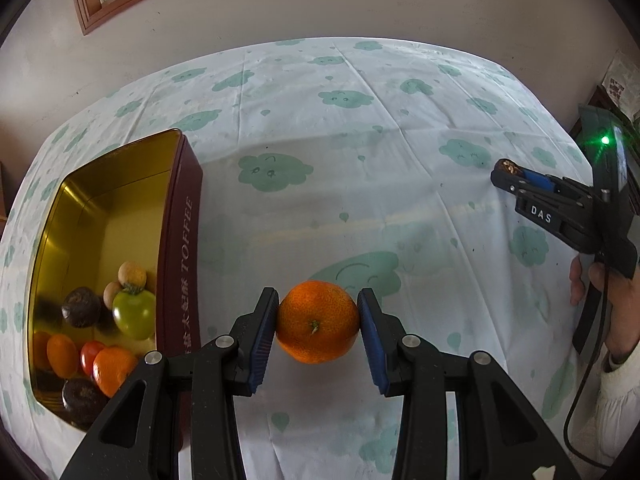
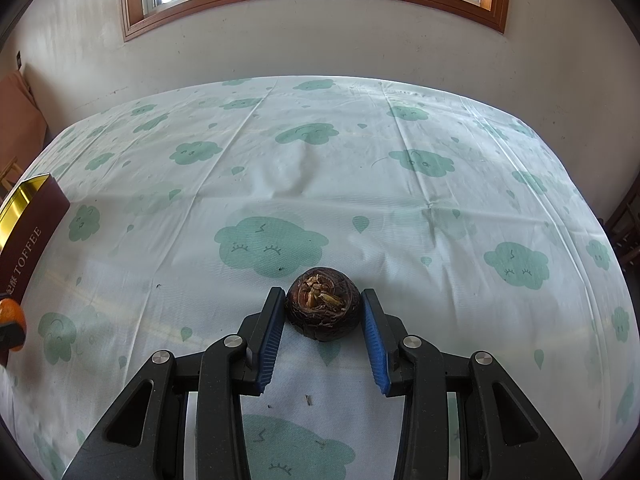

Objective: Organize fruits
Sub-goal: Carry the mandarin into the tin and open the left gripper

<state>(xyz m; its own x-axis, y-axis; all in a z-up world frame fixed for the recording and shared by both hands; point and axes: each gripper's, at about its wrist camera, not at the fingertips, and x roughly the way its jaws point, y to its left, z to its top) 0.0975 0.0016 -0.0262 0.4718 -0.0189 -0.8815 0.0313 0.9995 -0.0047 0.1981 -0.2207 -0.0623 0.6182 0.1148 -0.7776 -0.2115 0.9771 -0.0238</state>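
Orange (image 1: pixel 318 322) clamped beside tin (image 1: pixel 176 240) wall.

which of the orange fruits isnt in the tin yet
The orange clamped between the left gripper fingers, held over the cloud-print cloth to the right of the toffee tin. The other orange fruits already lie inside the tin, at its near end.

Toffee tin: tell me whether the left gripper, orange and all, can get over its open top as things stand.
Probably yes. The left gripper holds the orange just beside the toffee tin, whose top is open. Nothing stands between them, and bare gold floor shows behind the fruit already inside.
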